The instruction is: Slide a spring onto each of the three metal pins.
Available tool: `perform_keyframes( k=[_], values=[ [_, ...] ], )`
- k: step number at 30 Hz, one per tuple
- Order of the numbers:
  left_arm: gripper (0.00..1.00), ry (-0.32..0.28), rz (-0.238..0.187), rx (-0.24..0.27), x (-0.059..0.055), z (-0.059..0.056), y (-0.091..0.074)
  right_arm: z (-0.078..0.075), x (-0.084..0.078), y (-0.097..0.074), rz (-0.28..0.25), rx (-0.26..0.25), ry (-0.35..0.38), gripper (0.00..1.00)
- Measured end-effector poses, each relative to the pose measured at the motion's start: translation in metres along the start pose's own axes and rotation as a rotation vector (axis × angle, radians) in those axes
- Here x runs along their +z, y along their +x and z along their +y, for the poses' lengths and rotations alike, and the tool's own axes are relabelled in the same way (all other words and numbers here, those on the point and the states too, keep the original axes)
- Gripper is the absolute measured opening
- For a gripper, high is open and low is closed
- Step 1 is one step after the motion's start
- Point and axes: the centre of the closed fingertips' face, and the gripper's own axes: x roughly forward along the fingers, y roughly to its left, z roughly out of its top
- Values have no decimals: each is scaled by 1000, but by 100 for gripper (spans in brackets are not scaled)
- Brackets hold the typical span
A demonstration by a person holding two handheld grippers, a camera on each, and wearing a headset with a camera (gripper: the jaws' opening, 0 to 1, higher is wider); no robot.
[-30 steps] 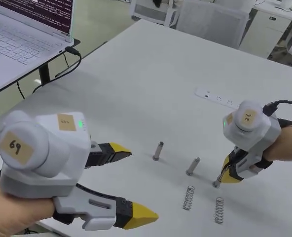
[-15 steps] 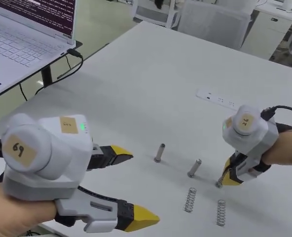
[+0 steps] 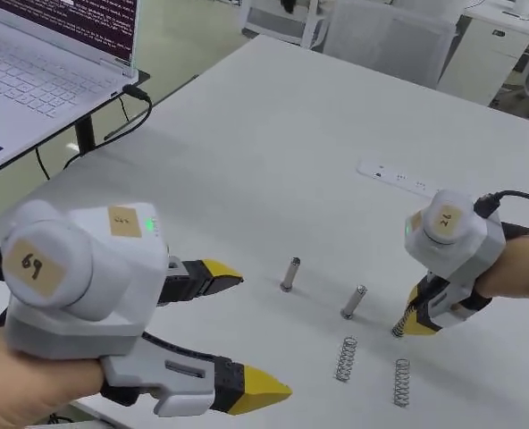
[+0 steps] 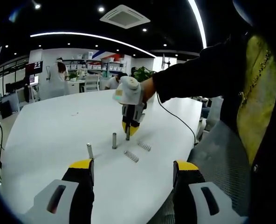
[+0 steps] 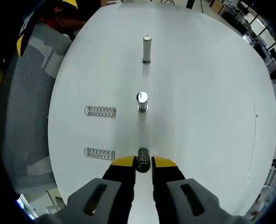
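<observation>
A spring (image 5: 143, 160) is clamped between the yellow-tipped jaws of the right gripper (image 5: 143, 164) and is seen end-on there as a dark coil pinched from both sides. In the head view this gripper is pointed down at the white table (image 3: 273, 152). The spring is held tilted, with its lower end at the tabletop, at the near end of the row of pins. Whether a pin sits inside it cannot be told, since the coil and the jaw tips cover that spot.

Two bare pins are stood upright further along the same line. The middle pin (image 5: 142, 101) is just beyond the jaws and the far pin (image 5: 147, 48) is past it. Both are short grey metal cylinders with flat tops. Two loose springs are laid flat beside the row, apart from the pins and from each other: one spring (image 5: 100, 111) is level with the middle pin and the other spring (image 5: 99, 153) is nearer the jaws.

The left gripper (image 3: 247, 332) is held at the near left of the table with its jaws spread wide and nothing between them, well apart from the pins. Bare tabletop lies between it and the row.

A power strip (image 3: 397, 178) is lying beyond the pins. An open laptop (image 3: 41, 54) is set on a stand to the far left, with a black cable (image 3: 126, 116) plugged into its side. A mesh chair (image 5: 21, 116) is drawn up at the table edge.
</observation>
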Motion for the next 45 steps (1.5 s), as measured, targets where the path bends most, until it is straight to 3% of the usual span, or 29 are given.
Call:
perform_keyframes(
  k=[15,28,38,45],
  values=[
    [64,4,4,2,0,-1,0,0,3,-18,-54,-37,26,21],
    [64,-3,12,5,-1,2,-2,2,10,-37,-213,-94,101,43],
    [64,-8,23,26,1,7,-5,7,16,-53,-392,-137,188,58],
    [64,-12,22,32,6,8,-3,12,26,-74,-494,-203,190,68]
  ],
)
